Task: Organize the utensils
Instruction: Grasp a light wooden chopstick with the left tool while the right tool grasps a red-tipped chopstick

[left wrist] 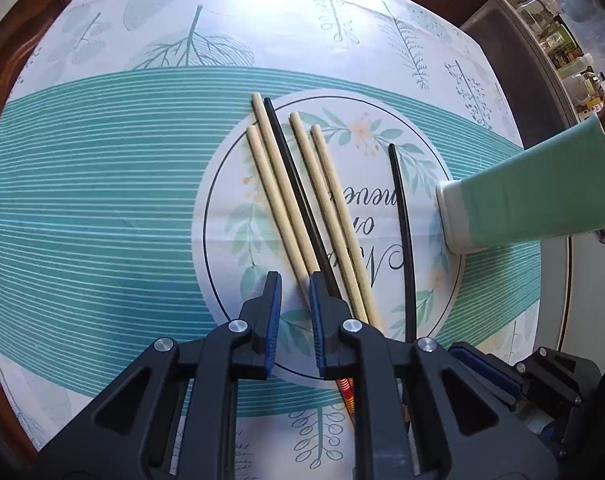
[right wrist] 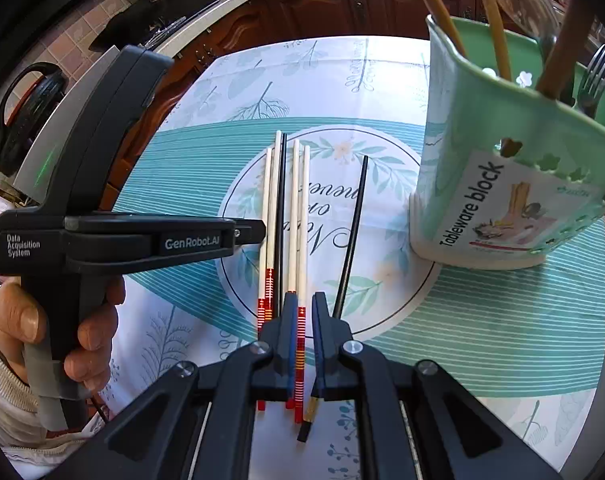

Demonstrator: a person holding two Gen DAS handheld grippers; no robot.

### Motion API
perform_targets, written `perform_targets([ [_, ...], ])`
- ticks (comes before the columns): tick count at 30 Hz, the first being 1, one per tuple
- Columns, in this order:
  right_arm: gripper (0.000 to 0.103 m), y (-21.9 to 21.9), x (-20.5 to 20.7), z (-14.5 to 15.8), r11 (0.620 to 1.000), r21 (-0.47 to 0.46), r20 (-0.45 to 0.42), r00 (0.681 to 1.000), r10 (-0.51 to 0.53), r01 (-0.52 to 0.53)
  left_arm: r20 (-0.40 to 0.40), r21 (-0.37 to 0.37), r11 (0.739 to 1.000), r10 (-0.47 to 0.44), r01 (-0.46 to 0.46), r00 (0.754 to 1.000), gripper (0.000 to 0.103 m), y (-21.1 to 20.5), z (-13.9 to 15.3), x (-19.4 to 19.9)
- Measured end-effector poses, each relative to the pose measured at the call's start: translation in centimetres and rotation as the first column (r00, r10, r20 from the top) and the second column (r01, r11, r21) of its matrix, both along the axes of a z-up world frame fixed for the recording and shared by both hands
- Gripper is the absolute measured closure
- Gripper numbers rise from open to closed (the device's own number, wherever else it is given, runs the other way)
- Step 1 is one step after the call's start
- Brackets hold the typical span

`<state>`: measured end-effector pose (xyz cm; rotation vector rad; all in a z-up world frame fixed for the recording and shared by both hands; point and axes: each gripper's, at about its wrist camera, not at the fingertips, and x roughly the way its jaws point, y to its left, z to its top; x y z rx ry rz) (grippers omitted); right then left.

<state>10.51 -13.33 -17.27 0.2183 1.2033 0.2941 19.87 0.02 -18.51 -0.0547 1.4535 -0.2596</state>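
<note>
on the table, over a cloth point(left wrist: 102, 184) printed with teal stripes and leaves, six chopsticks lie roughly side by side on a round floral patch: four pale chopsticks point(left wrist: 280, 196) with red-banded ends, a black chopstick point(left wrist: 298, 196) among them, and a second black chopstick point(left wrist: 402, 232) lying apart, nearer the holder. in the left wrist view their near ends are hidden under the gripper bodies; in the right wrist view the red bands point(right wrist: 268, 292) show, though the tips run beneath the right gripper.

the green utensil holder point(right wrist: 502, 184) stands upright at the right edge of the patch, labelled "tableware block". its top is cut off by the frame; wooden handles point(right wrist: 494, 20) and a fork point(right wrist: 596, 76) stick out of it, and what else it holds cannot be made out. in the left wrist view the holder point(left wrist: 534, 196) is stretched by the lens and only its side shows.

the left gripper point(left wrist: 294, 312) hovers low over the near ends of the chopsticks, its fingers parted by a narrow gap with nothing between them. in the right wrist view it point(right wrist: 258, 230) is seen side-on, level, held in the person's left hand point(right wrist: 58, 320), and its fingertips are hard to read.

the right gripper point(right wrist: 304, 320) points along the chopsticks, fingers slightly apart, astride one pale chopstick's red-banded end; whether the pads touch it cannot be told.
</note>
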Motion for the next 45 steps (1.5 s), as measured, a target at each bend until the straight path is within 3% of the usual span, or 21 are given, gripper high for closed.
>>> perform_targets([
  [10,0.096,0.4,0.0,-0.2,1.000,-0.003,-0.003,1.000,0.008,-0.008,-0.016,0.061,0.998,-0.010,0.011,1.000,0.091,-1.2,-0.4,0.4],
  [16,0.096,1.0,0.0,-0.2,0.999,-0.015,0.000,1.000,0.030,-0.030,-0.017,0.094,0.995,-0.013,0.014,1.000,0.092,-0.4,-0.4,0.0],
  [18,0.096,1.3,0.1,-0.2,0.999,-0.017,-0.002,0.999,0.038,-0.038,-0.015,0.109,0.994,-0.029,0.030,0.999,0.097,-0.1,-0.4,-0.3],
  [24,0.096,2.6,1.1,-0.1,0.998,-0.019,-0.011,0.998,0.066,-0.066,-0.039,0.097,0.995,-0.004,0.008,0.999,0.100,2.6,-0.4,-1.5],
  [35,0.096,5.8,6.4,-2.1,0.998,-0.011,-0.169,0.984,0.057,-0.060,-0.059,0.098,0.995,0.026,-0.020,0.998,0.100,6.0,-0.7,-2.3],
  [37,0.090,6.0,6.8,-2.7,0.999,-0.023,-0.199,0.979,0.042,-0.047,-0.058,0.093,0.995,0.022,-0.017,0.998,0.100,6.7,-0.7,-2.6],
  [45,0.088,6.3,7.8,-3.7,0.996,-0.085,-0.234,0.972,-0.001,-0.020,-0.056,0.059,0.998,0.018,-0.015,0.998,0.100,8.1,-0.4,-3.3],
])
